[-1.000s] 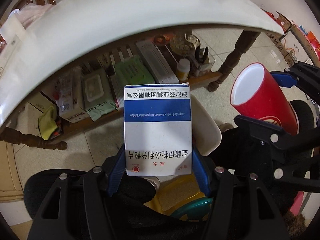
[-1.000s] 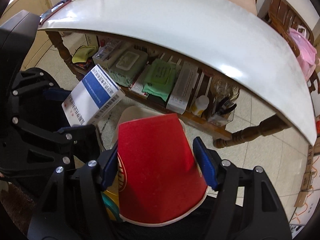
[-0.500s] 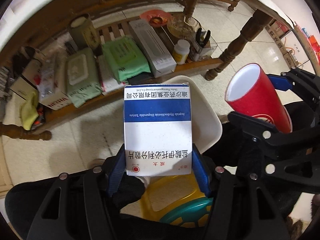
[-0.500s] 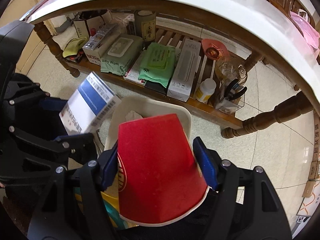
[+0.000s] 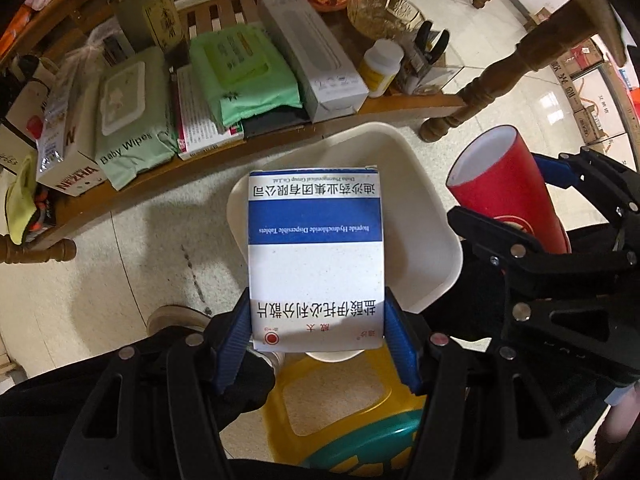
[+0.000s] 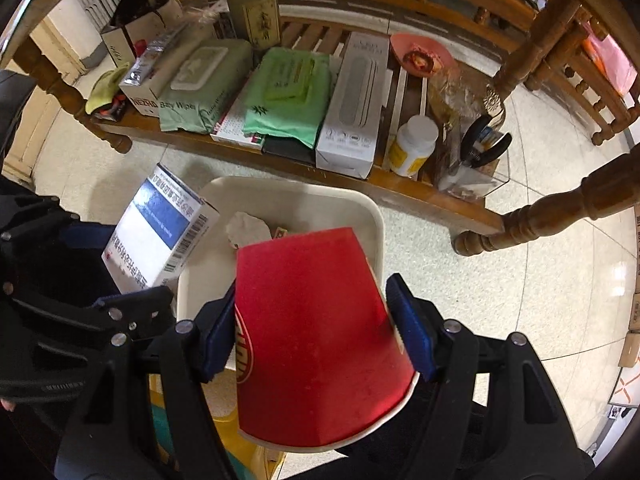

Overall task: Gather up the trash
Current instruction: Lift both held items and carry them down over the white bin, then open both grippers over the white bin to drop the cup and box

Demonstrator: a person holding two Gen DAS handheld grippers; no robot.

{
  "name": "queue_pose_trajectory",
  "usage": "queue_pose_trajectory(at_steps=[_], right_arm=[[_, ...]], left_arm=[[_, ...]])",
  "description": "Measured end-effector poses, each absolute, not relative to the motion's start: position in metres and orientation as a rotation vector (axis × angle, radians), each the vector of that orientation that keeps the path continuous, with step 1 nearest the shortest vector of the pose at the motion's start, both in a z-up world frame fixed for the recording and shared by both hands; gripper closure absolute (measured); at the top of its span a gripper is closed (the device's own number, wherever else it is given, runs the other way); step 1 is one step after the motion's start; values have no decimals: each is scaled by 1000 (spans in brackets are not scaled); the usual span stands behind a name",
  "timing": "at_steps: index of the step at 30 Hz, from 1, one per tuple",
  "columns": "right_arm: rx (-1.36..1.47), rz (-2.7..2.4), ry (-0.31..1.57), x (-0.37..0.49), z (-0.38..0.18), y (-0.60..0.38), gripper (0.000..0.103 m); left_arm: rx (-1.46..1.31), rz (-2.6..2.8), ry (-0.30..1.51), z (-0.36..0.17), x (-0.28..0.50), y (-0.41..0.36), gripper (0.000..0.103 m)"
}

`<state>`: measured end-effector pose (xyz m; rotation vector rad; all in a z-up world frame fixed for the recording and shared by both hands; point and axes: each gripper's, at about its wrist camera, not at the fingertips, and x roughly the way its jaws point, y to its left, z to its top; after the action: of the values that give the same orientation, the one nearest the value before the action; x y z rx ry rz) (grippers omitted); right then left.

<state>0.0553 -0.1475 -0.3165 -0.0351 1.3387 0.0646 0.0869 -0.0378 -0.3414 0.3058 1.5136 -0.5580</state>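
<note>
Both grippers point down over a white plastic bin (image 5: 436,216) with rounded corners that stands on the pale speckled floor (image 5: 120,264). Clamped between the blue pads of the left gripper (image 5: 318,330) is a flat cardboard medicine box (image 5: 316,256), white with a broad blue band and printed lettering; the pads press on its two narrow sides near the lower end, and it hangs over the near-left rim of the bin. Beside it, the right gripper (image 6: 312,320) squeezes a red paper cup (image 6: 316,344) with a white inside and a rolled white rim, held upside down so that its flat base points toward the bin; its tapered wall looks slightly flattened under the pads. Inside the bin lies a crumpled white paper (image 6: 246,230). Beyond the bin runs a low slatted wooden shelf (image 6: 400,188) between turned legs, loaded with soft green wipe packs (image 6: 288,96), a long grey carton (image 6: 354,108), a small yellow-labelled bottle (image 6: 412,146) with a white cap, and a round tin (image 6: 254,12). A yellow and teal plastic stool (image 5: 352,412) shows under the left gripper.
</note>
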Motion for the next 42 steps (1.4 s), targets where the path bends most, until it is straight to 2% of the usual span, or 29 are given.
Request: queue_pose_trajectory(at_steps=[22, 34, 36, 38, 42], right_arm=[[-15, 86, 1544, 78, -416, -154, 34], [51, 75, 1594, 80, -434, -165, 34], [73, 80, 1595, 81, -437, -168, 33], [75, 72, 1595, 81, -437, -169, 33], [138, 81, 1600, 82, -438, -174, 31]], left_arm=[[305, -511, 1725, -430, 110, -43, 43], [295, -513, 1793, -455, 116, -49, 43], [289, -503, 1809, -455, 114, -49, 40], [256, -502, 1830, -456, 115, -48, 28], [210, -501, 1827, -451, 117, -43, 23]])
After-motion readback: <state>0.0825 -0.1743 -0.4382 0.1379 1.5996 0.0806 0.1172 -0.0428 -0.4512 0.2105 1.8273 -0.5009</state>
